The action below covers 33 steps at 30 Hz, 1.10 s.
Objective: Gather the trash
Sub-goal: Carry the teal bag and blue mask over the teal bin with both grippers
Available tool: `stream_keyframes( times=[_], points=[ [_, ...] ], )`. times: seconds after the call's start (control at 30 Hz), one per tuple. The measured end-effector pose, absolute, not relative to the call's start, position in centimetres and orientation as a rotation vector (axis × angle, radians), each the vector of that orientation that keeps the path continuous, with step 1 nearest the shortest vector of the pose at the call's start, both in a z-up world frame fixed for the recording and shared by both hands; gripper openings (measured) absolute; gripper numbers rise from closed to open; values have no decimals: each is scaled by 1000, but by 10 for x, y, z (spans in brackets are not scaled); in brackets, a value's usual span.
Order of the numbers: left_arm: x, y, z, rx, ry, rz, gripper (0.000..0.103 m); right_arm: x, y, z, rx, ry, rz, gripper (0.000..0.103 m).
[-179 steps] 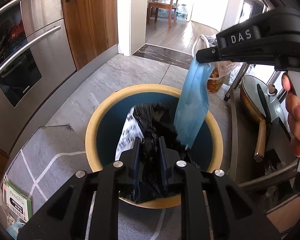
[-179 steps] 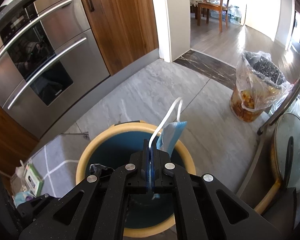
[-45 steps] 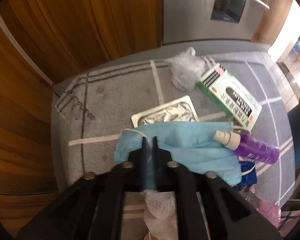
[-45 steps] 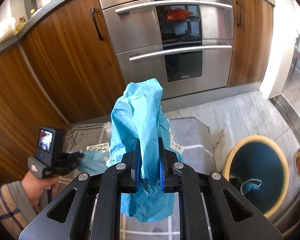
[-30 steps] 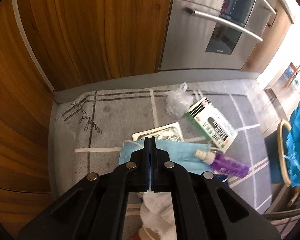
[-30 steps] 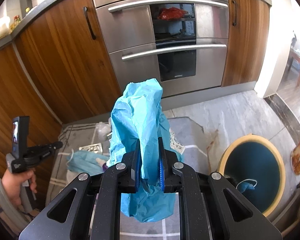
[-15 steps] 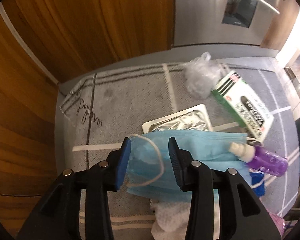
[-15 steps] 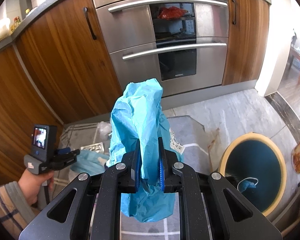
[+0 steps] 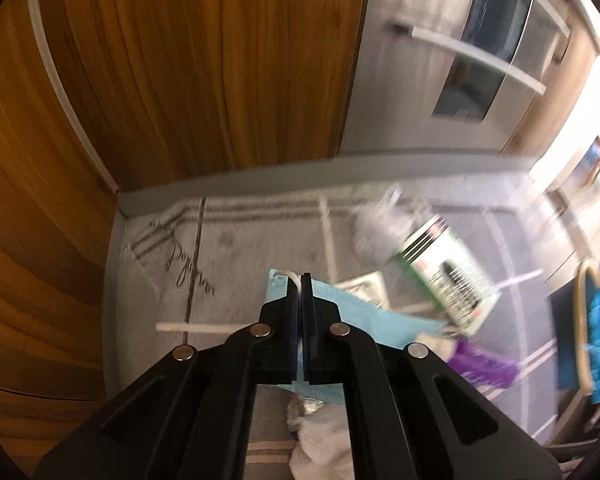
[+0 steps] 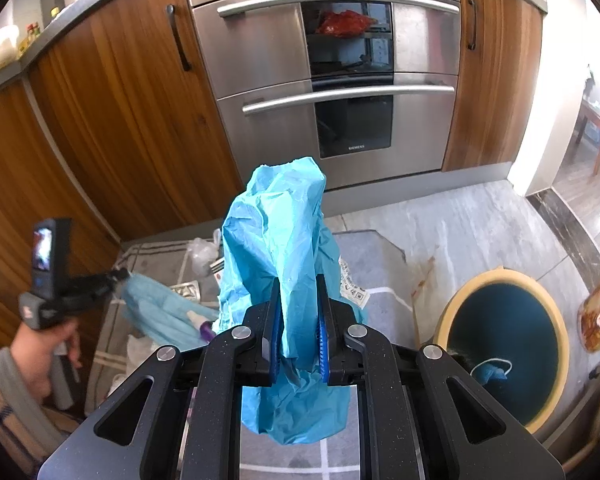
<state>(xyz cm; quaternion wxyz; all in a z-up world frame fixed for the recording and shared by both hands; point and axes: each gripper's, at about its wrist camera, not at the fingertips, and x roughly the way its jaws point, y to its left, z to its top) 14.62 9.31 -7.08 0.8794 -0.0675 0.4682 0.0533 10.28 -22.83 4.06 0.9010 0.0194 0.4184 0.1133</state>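
The left gripper (image 9: pixel 300 276) is squeezed almost all the way shut. It pinches the white ear string and the top edge of a light blue face mask (image 9: pixel 364 316), in the low middle of the left wrist picture. The mask hangs down from the tips and spreads to the right over the grey rug (image 9: pixel 228 268). That picture is blurry. Next to the mask, on the right, are a green and white box (image 9: pixel 448 280), a purple bottle (image 9: pixel 484 364) and a shiny foil tray (image 9: pixel 364 290). A white crumpled tissue (image 9: pixel 320 444) is at the bottom.

The right gripper (image 10: pixel 299 292) is closed a little way around a big bright blue crumpled sheet (image 10: pixel 284 240), in the middle of the right wrist picture. The sheet sticks up above the fingers and hangs down below them.

The round bin (image 10: pixel 444 332) with a yellow rim is at the lower right of that picture. Another blue mask (image 10: pixel 490 372) lies inside it. The person's left hand (image 10: pixel 40 352) is at the lower left.
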Motion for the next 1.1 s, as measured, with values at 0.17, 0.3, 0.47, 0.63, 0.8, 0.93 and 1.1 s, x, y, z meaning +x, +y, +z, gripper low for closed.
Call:
stream_keyframes(
  times=[0.17, 0.3, 0.47, 0.63, 0.8, 0.93, 1.1],
  points=[
    [133, 87, -24, -170, 867, 55, 1, 101, -232, 43, 43, 855, 224, 15],
    [121, 78, 11, -148, 767, 4, 1, 102, -233, 43, 47, 856, 221, 15],
    [109, 64, 44, -108, 676, -36, 1, 102, -232, 42, 45, 856, 221, 15],
    [101, 59, 63, -76, 607, -59, 1, 103, -231, 42, 40, 861, 221, 15],
    [89, 51, 82, -92, 543, -117, 1, 103, -230, 42, 29, 859, 224, 15],
    [78, 38, 99, -75, 465, -169, 1, 103, -230, 41, 27, 862, 223, 15],
    [69, 23, 116, -44, 414, -229, 1, 103, -230, 41, 21, 865, 227, 15]
  ],
)
